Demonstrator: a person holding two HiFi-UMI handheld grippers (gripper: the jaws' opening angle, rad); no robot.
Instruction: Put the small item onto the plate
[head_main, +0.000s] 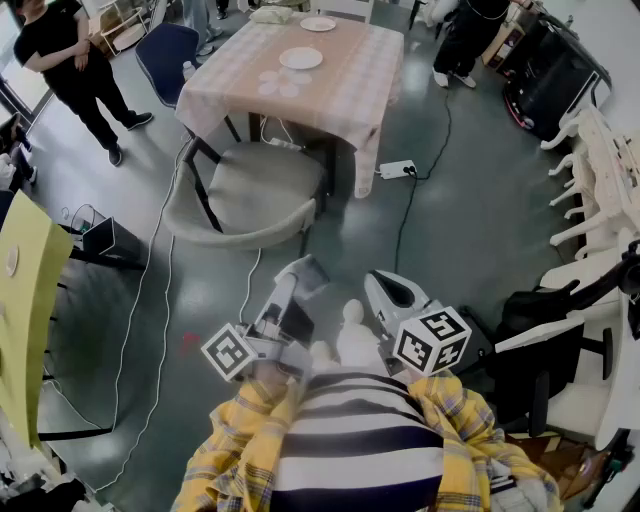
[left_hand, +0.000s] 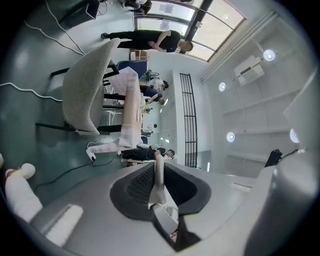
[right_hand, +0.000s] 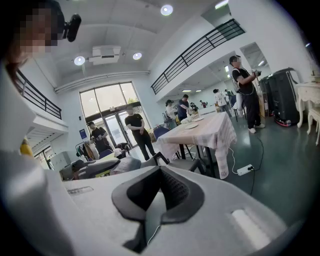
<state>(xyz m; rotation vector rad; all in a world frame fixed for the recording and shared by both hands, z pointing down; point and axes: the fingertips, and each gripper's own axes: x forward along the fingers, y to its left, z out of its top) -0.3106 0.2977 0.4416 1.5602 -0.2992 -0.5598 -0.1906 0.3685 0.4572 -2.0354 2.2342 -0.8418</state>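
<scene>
The table (head_main: 380, 110) with a pale checked cloth stands far ahead of me. On it lie a white plate (head_main: 300, 58), a second plate (head_main: 318, 23) further back, and several small pale round pieces (head_main: 278, 82) near the front left. My left gripper (head_main: 305, 268) and right gripper (head_main: 385, 285) are held close to my body, well short of the table. In the left gripper view the left gripper (left_hand: 159, 162) has its jaws together with nothing between them. The right gripper (right_hand: 160, 170) also looks shut and empty, pointing toward the table (right_hand: 210, 132).
A grey armchair (head_main: 250, 190) stands between me and the table. A power strip (head_main: 397, 169) and cables lie on the floor. A person in black (head_main: 70, 60) stands at the far left, white chairs (head_main: 600, 170) at the right, a yellow panel (head_main: 25, 300) at the left.
</scene>
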